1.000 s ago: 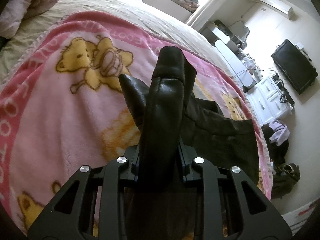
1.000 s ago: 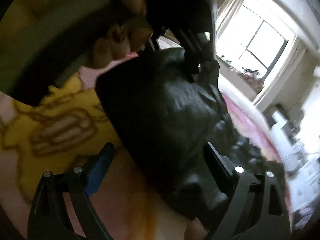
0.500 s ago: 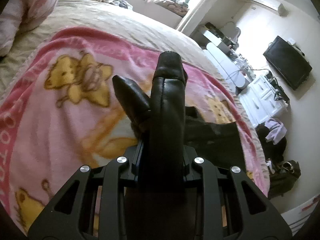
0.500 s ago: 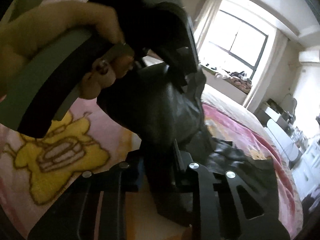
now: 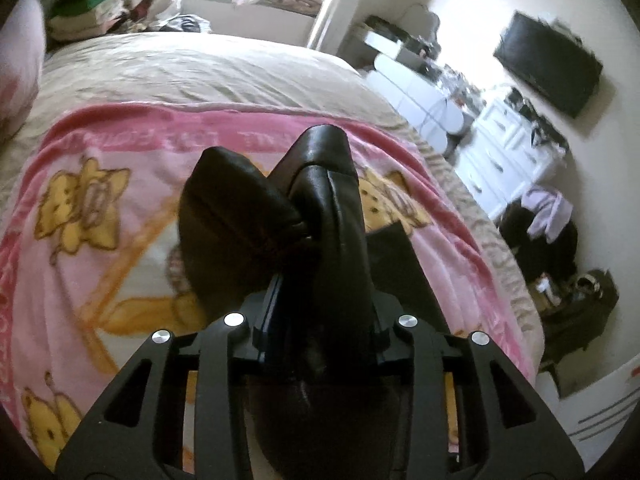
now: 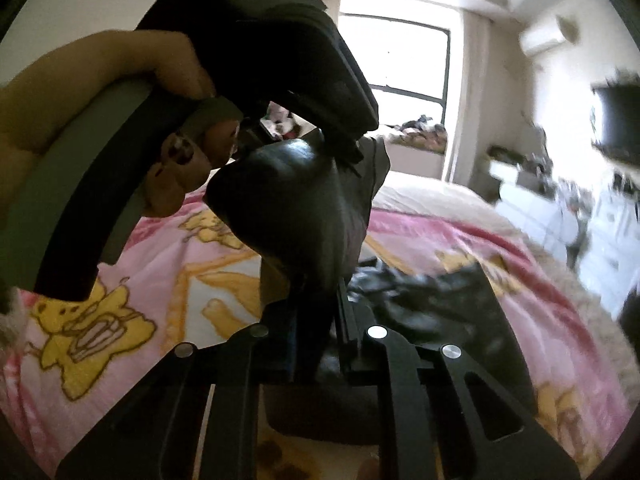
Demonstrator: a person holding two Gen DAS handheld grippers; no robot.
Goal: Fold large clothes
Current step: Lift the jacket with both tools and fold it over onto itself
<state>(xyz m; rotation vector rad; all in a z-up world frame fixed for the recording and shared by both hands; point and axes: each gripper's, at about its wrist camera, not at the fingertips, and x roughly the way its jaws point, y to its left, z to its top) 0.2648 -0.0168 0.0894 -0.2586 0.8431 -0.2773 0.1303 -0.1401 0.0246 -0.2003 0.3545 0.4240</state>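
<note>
A pink blanket [image 5: 100, 264] with yellow bears covers the bed [image 5: 192, 68] under me. Behind the bed is a bright window [image 6: 394, 60] with clothes heaped on its sill. At the right stand white drawers [image 5: 508, 148], a black TV [image 5: 548, 68] hangs on the wall, and a pile of bags and clothes [image 5: 556, 248] lies on the floor.

In the right wrist view my left hand [image 6: 120, 92] with its tool takes the upper left and hides much of the room. In both views the garment itself stands up in front of the lens and blocks the middle.

The black leather garment [image 5: 328, 240] is lifted above the blanket. My left gripper [image 5: 320, 320] is clamped on a thick fold of it, which rises between the fingers and bends over to the left. My right gripper [image 6: 320, 340] is also closed tight on a bunch of the same garment. The rest hangs down to the right, and its lower part lies crumpled on the blanket [image 6: 432, 296].
</note>
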